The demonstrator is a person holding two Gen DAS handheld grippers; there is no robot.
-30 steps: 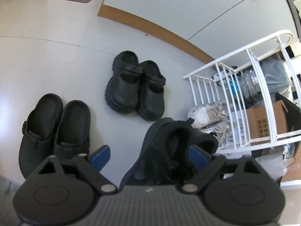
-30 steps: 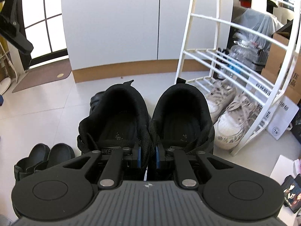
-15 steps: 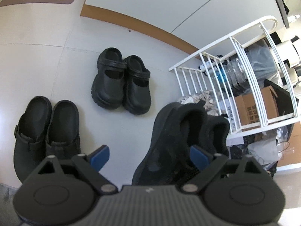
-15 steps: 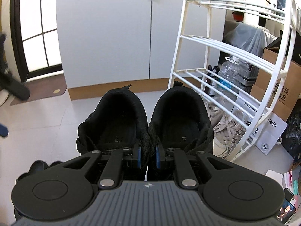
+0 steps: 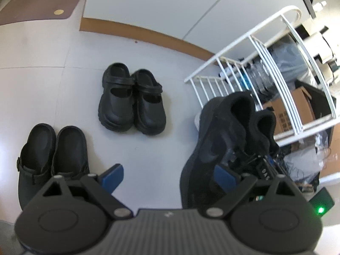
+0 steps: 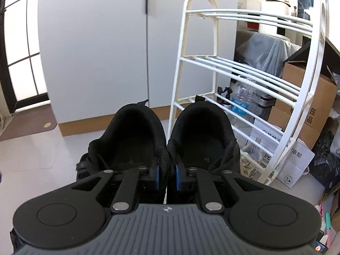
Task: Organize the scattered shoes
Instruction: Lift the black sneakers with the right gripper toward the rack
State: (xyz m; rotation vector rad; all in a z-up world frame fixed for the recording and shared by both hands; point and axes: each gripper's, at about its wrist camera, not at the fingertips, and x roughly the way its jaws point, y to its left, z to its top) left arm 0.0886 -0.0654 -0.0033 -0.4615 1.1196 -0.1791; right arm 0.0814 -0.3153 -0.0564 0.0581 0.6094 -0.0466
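Left wrist: pale tiled floor [image 5: 148, 159], brown skirting; my left gripper [image 5: 167, 175] spread apart, empty. Matte strapped shoes [image 5: 131, 99], smooth clogs [image 5: 51, 150] paired on floor.

Right wrist: my right gripper [image 6: 166, 175] pinching black sneakers [image 6: 165, 146] by inner collars — aloft before white wire shoe rack [image 6: 244, 70]; grey cabinet doors behind.

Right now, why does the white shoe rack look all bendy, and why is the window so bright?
Both wrist cameras use a fisheye lens: the shoe rack bows in the right wrist view and curves in the left. The window glares white in the right view. The black sneakers look slightly blurred in the left.
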